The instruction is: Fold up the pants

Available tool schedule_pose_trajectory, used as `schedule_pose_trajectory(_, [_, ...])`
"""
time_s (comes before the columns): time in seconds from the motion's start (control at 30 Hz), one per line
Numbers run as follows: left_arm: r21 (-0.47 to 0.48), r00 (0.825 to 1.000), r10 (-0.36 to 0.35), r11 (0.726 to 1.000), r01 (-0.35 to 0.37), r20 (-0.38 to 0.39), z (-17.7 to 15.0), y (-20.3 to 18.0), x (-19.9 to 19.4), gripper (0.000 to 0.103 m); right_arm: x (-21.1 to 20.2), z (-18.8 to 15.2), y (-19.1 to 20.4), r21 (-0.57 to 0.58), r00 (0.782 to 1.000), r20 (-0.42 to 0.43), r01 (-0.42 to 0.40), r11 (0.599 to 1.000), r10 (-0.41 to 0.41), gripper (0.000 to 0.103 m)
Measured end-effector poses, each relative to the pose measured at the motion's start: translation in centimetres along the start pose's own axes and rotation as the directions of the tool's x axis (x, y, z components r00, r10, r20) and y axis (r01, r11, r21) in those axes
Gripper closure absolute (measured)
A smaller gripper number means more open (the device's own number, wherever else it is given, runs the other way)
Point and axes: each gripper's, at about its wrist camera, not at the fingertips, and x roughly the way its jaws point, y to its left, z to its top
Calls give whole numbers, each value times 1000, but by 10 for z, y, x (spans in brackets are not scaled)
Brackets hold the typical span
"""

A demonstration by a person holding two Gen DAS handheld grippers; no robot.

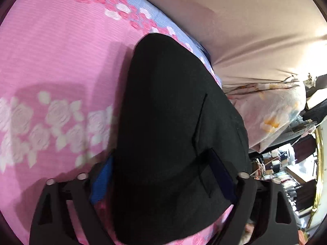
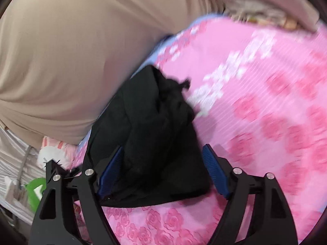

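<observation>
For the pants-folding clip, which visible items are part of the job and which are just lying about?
Job: black pants; left hand-held gripper; right hand-held gripper; pink floral bedspread.

Lying about: beige pillow; floral quilt; green bag.

In the left wrist view the black pants (image 1: 169,134) cover most of the left tool (image 1: 163,181), so its grip cannot be judged, and they run off at 6 o'clock. In the right wrist view the pink bedspread (image 2: 265,102) is motion-blurred toward 2 o'clock. The clutter (image 1: 286,173) at 4 o'clock in the left view is too small to identify.
</observation>
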Motion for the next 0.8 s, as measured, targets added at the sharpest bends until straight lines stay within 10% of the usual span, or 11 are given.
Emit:
schedule_pose_trajectory(0.07, [14,1000,-13,1000,13,3,6,-6,-6,75,1,2,14,-19,1000,5,-29,999,29,66])
schedule_pose_trajectory(0.17, [69,997,-13,998,8,72,10,-24,-46,82,-20,2,53,-86,995,39,-93,992,96,73])
schedule_pose_trajectory(0.3, [116,989,26,992,-43,144,-4,-22,-115,82,-26,-23,87,-151,985,-15,-174,973,174,70])
schedule_pose_trajectory(0.43, [79,963,239,965,-250,129,-32,24,-126,77,11,-66,69,-219,996,-91,-2,976,-19,45])
schedule_pose_trajectory(0.5, [39,955,268,961,-275,125,-43,46,-129,77,0,-70,61,-165,997,-72,-42,985,30,40])
schedule_pose_trajectory(0.7, [221,895,230,917,-331,383,-46,-36,-192,79,-71,-53,146,-423,990,142,57,904,5,91])
schedule_pose_trajectory(0.8, [306,913,154,910,-281,378,-37,-79,-178,57,-68,-47,190,-501,986,133,-20,865,100,92])
